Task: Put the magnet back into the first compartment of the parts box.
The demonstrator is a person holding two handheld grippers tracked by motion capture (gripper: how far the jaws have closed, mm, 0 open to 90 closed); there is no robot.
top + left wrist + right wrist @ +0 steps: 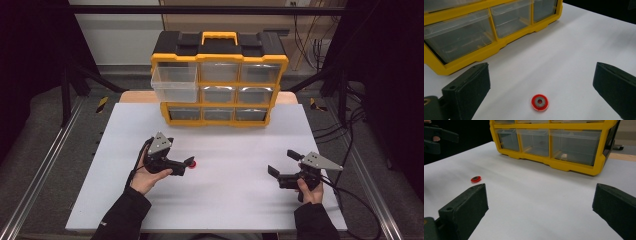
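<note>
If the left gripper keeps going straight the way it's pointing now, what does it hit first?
Most likely the small red ring, which lies flat on the white table between the open jaws of the left gripper. Depth is hard to judge; the gripper might pass above it.

Matt white table top (220, 200), smooth and paper-like; under its far edge, a strip of pale wood (135, 97). Glossy yellow-and-black plastic organiser (219, 55) with 9 clear plastic drawers. Red plastic ring (540, 102) round a dull grey metal centre; matt black, foam-like jaw pads (474, 87).
</note>
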